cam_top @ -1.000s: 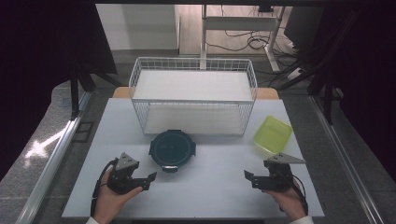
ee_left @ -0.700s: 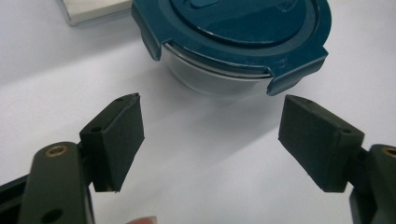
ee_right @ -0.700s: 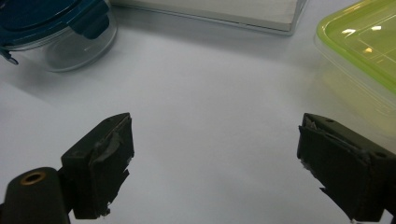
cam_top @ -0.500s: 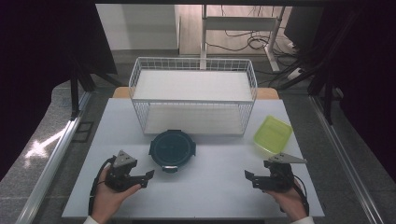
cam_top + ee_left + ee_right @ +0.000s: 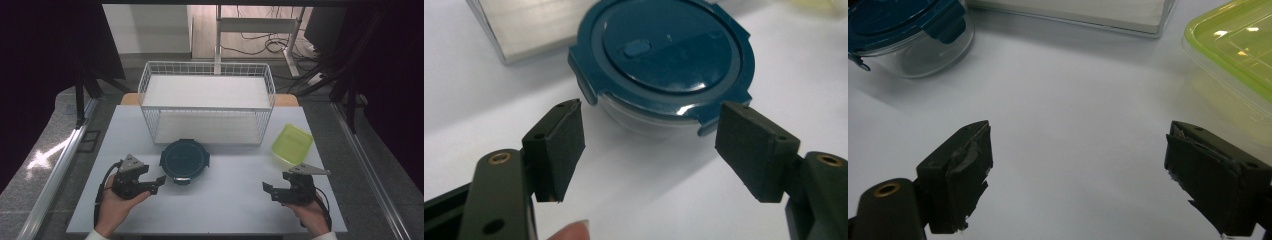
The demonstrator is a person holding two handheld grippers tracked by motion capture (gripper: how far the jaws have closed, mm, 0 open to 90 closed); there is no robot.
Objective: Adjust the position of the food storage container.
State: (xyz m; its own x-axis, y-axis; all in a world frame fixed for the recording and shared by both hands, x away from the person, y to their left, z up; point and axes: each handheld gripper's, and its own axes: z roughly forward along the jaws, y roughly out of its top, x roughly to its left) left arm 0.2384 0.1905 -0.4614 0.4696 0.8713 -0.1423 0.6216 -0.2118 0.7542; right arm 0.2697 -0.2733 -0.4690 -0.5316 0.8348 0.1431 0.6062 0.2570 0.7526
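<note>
A round container (image 5: 183, 160) with a dark blue clip lid stands on the white table (image 5: 230, 195), near the middle and just in front of the wire basket (image 5: 207, 102) at the far edge. The left gripper (image 5: 157, 182) sits near the front left corner, just beside the container; its jaws have just been closing a little but stand wide apart, with nothing between the pads and the container just ahead of them. The right gripper (image 5: 269, 191) rests near the front right corner, jaws wide apart over bare table, holding nothing. A yellow-green box (image 5: 292, 144) lies near the right edge, beside the basket.
</note>
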